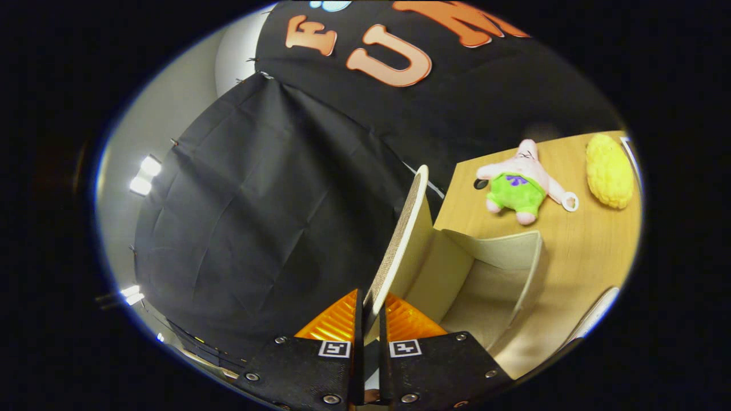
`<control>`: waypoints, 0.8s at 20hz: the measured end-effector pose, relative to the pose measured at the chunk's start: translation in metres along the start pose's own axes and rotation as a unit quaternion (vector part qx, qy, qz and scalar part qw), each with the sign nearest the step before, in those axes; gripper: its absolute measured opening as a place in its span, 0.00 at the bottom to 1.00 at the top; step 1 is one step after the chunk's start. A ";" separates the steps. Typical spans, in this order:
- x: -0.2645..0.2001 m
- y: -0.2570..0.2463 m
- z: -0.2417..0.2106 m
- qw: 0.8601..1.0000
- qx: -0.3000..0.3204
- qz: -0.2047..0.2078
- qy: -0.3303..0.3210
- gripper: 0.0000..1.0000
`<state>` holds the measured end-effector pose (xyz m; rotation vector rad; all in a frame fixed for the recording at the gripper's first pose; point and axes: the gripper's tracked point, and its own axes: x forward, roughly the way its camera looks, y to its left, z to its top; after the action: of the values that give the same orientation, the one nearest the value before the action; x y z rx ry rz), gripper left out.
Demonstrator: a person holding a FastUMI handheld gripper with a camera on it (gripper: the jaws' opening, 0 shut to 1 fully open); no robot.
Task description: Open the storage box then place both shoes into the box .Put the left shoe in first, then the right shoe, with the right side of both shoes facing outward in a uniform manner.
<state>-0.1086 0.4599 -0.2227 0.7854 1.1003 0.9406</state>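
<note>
Both fingers [347, 319] are clamped on the lid [400, 245], held raised so the box [491, 274] on the table [577, 251] is exposed; inside looks empty, near a plush [517, 182].

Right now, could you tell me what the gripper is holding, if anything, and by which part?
The gripper is shut on the box lid, pinching its near edge between both fingers, with the lid raised over the open box.

One beige fabric storage box [491, 268] with one raised lid [402, 240], one pink star-shaped plush toy in green shorts [519, 182], and one yellow bumpy plush toy [610, 170] sit on one wooden counter [582, 251].
</note>
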 end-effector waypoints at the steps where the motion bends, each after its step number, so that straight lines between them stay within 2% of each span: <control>1: 0.011 0.012 0.000 1.000 0.001 0.005 0.002 0.10; 5: 0.062 0.047 0.006 1.000 0.019 0.024 -0.006 0.11; 7: 0.088 0.053 0.002 1.000 -0.012 0.010 -0.010 0.18; 8: 0.097 0.059 -0.004 1.000 -0.025 0.009 0.000 0.35; 9: 0.103 0.065 -0.010 0.999 -0.031 0.017 0.008 0.46; 10: 0.106 0.068 -0.013 0.999 -0.036 0.022 0.014 0.70; 11: 0.104 0.068 -0.016 0.999 -0.048 0.021 0.009 0.81; 12: 0.099 0.060 -0.013 0.997 -0.071 0.003 -0.001 0.94; 14: 0.083 0.030 -0.012 0.993 -0.111 -0.046 -0.019 0.98; 16: 0.059 -0.009 -0.017 0.987 -0.127 -0.092 -0.029 0.98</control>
<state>-0.1127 0.5114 -0.2576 0.4906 0.9614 0.8740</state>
